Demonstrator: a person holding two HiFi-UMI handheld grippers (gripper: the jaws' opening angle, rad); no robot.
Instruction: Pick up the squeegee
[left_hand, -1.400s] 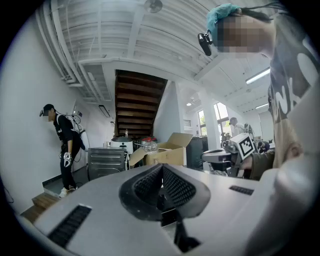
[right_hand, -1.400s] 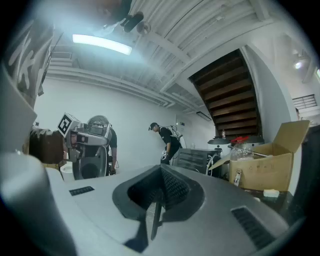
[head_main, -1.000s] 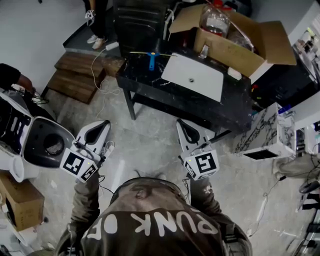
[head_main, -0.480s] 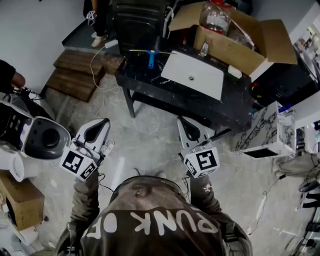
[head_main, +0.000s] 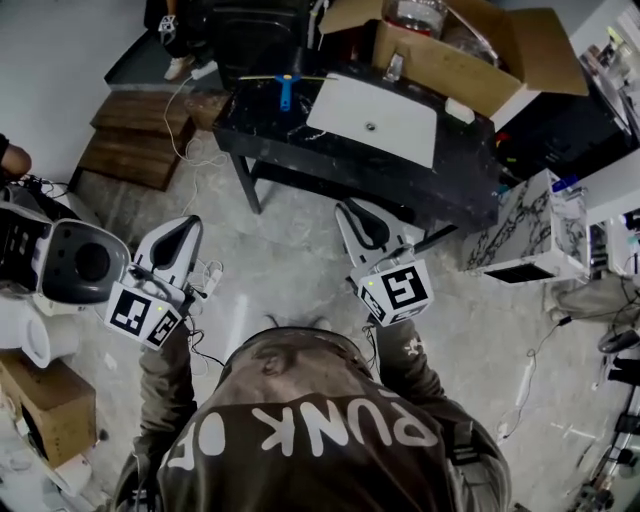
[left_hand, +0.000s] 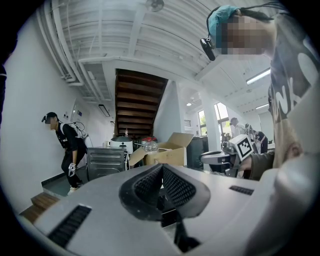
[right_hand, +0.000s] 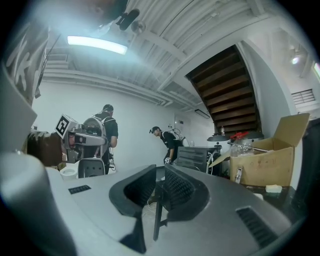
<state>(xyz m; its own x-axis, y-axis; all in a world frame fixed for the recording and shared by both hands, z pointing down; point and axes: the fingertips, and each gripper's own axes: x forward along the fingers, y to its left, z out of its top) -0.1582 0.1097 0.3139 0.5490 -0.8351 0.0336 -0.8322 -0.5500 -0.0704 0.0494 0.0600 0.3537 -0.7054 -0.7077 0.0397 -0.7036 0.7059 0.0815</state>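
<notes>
Blue-handled and thin-bladed, the squeegee (head_main: 285, 88) lies on the black marble table (head_main: 290, 150) at the upper middle of the head view, just left of a white panel (head_main: 375, 120) and below-left of a cardboard box (head_main: 450, 70). Nothing of the pick-up looks done: the tool sits untouched, so approach, grip and lift are all left. Both grippers hang in the middle of the frame over the floor, well apart from it. The left gripper (head_main: 178, 232) has its 2 jaws closed together on nothing. The right gripper (head_main: 355, 215) is just opening, a narrow slit between its pads, empty; the squeegee lies up and left of its fingers.
</notes>
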